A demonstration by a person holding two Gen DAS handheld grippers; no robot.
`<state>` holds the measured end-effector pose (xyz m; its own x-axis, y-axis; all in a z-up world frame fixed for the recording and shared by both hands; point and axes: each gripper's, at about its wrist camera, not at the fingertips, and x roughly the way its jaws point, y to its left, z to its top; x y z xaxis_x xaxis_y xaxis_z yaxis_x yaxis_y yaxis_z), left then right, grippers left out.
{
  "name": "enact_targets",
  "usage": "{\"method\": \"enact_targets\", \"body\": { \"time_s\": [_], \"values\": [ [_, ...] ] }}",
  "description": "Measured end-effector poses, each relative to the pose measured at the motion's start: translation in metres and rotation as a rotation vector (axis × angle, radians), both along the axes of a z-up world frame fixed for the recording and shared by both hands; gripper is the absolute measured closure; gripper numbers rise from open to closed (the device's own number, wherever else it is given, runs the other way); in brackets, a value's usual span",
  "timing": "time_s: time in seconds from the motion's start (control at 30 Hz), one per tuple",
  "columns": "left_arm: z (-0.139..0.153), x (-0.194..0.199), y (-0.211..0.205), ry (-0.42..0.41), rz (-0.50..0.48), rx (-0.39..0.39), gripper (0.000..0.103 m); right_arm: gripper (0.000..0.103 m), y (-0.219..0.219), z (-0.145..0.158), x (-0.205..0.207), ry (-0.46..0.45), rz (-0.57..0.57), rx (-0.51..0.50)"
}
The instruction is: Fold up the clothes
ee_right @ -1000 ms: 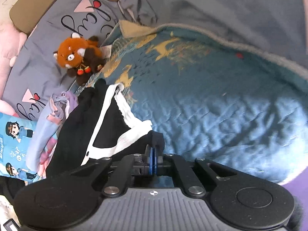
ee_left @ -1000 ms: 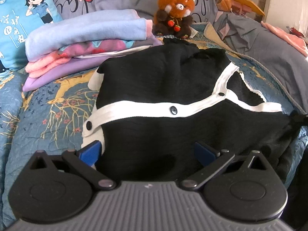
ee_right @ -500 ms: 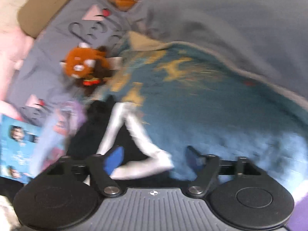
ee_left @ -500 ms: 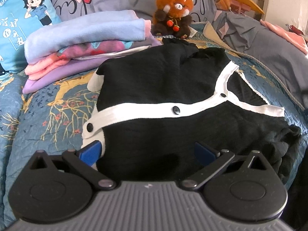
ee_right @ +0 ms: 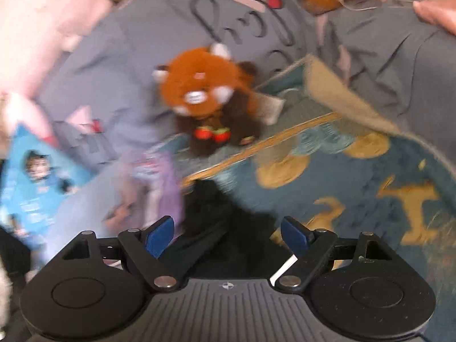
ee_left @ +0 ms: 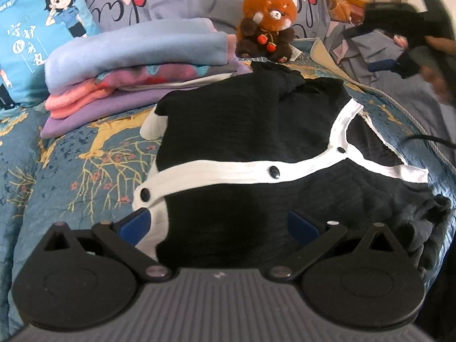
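The left gripper is spread wide over the near edge of the black cardigan, grasping nothing. The right gripper is also released and empty, above the garment's far end. For a good fold, I think each should pinch one corner together. The cardigan lies on the bedspread, its long axis left to right, with the neckline at the right.

You have one black knit cardigan with white trim, three dark buttons showing on it, one stack of folded pastel clothes, and one rust-brown plush red panda.
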<state>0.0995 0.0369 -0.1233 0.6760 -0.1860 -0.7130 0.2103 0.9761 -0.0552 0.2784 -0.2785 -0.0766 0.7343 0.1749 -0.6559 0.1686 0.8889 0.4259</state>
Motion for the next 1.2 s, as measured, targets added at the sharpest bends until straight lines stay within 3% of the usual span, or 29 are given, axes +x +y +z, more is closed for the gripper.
{"method": "enact_targets", "body": {
  "time_s": [0.13, 0.27, 0.33, 0.37, 0.4, 0.6, 0.7, 0.77, 0.83, 0.93, 0.97, 1.0, 1.07, 1.13, 1.2],
  "values": [
    [0.002, 0.003, 0.009, 0.005, 0.025, -0.026, 0.0, 0.021, -0.013, -0.028, 0.052, 0.144, 0.035, 0.021],
    [0.0, 0.008, 0.013, 0.015, 0.036, -0.034, 0.0, 0.025, -0.003, -0.056, 0.082, 0.288, 0.101, -0.032],
    [0.0, 0.008, 0.013, 0.017, 0.037, -0.03, 0.0, 0.047, 0.002, -0.065, 0.085, 0.329, 0.127, -0.033],
    [0.0, 0.008, 0.013, 0.019, 0.037, -0.029, 0.0, 0.077, 0.003, -0.068, 0.083, 0.329, 0.14, -0.022],
    [0.0, 0.008, 0.013, 0.019, 0.037, -0.03, 0.0, 0.101, 0.003, -0.069, 0.081, 0.321, 0.142, -0.018],
    [0.002, 0.006, 0.014, 0.003, 0.036, -0.031, 0.0, 0.1, 0.001, -0.047, 0.072, 0.23, 0.094, -0.102],
    [0.002, 0.006, 0.014, 0.002, 0.042, -0.028, 0.0, 0.101, 0.003, -0.012, 0.058, 0.076, 0.091, -0.157],
    [0.002, 0.006, 0.015, 0.0, 0.043, -0.031, 0.0, 0.101, 0.012, 0.017, 0.042, -0.046, 0.096, -0.251],
    [0.002, 0.006, 0.015, 0.003, 0.041, -0.032, 0.0, 0.101, 0.017, 0.035, 0.028, -0.112, 0.089, -0.337],
    [-0.001, 0.008, 0.013, 0.025, 0.034, -0.022, 0.0, 0.098, 0.004, 0.033, 0.03, -0.074, 0.02, -0.357],
    [-0.002, 0.008, 0.012, 0.028, 0.031, -0.015, 0.0, 0.09, -0.004, 0.028, 0.03, -0.066, -0.019, -0.351],
    [-0.002, 0.007, 0.011, 0.023, 0.027, -0.009, 0.0, 0.07, -0.011, 0.023, 0.029, -0.06, -0.061, -0.347],
    [-0.001, 0.005, 0.009, 0.006, 0.019, 0.003, 0.0, 0.04, -0.018, 0.019, 0.025, -0.065, -0.117, -0.35],
    [-0.001, 0.005, 0.009, 0.011, 0.019, 0.002, 0.0, 0.039, -0.018, 0.015, 0.021, -0.072, -0.118, -0.351],
    [-0.003, 0.006, 0.009, 0.021, 0.019, 0.0, 0.0, 0.035, -0.007, 0.011, 0.024, -0.054, -0.046, -0.344]
  ]
}}
